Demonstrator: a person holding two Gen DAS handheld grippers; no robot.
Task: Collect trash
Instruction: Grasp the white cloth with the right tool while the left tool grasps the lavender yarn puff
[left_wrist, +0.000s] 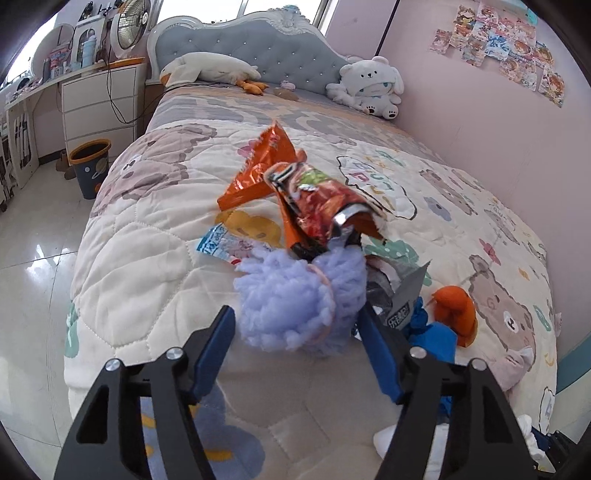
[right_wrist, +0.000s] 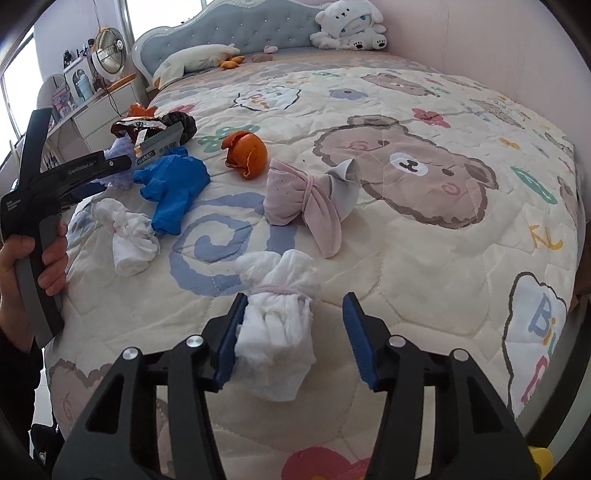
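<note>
So both grippers are down over the bed quilt with trash scattered all over it. The left wrist view has the left gripper with its blue pads apart around a fluffy lavender pom-pom thing; the right pad looks about touching it, the left pad has a visible gap, so it isn't clamped. Just behind the fluff sits a pile of crumpled orange snack wrappers, and only this view shows the navy trash bin on the floor by the white drawers, well away from the pile. The right wrist view is where you see the right gripper, jaws apart, with a white tissue wad tied with a pink band between them; the left pad is against the tissue, the right pad stands clear, so no squeeze there either. That view also gives stuff the other one mostly hides: a second crumpled tissue, a blue glove, an orange peel and a pink cloth tied like a bow, all lying apart on the quilt. It even catches the left gripper from the side, held by a bare hand at the left edge.
</note>
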